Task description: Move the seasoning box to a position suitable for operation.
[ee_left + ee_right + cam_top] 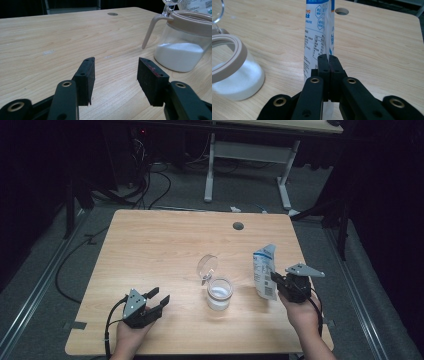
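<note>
Jaws of the right gripper [328,61] pinch a glossy printed pouch [319,32]; the left gripper [116,75] gapes beside a clear glass jar [183,41].

Left gripper [159,299] & right gripper [274,278]: black bodies w/ brass-ringed screw holes, grey triangular top plates, black cables.

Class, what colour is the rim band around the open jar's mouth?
Beige-tan, on the jar; clearest in the left gripper view.
</note>
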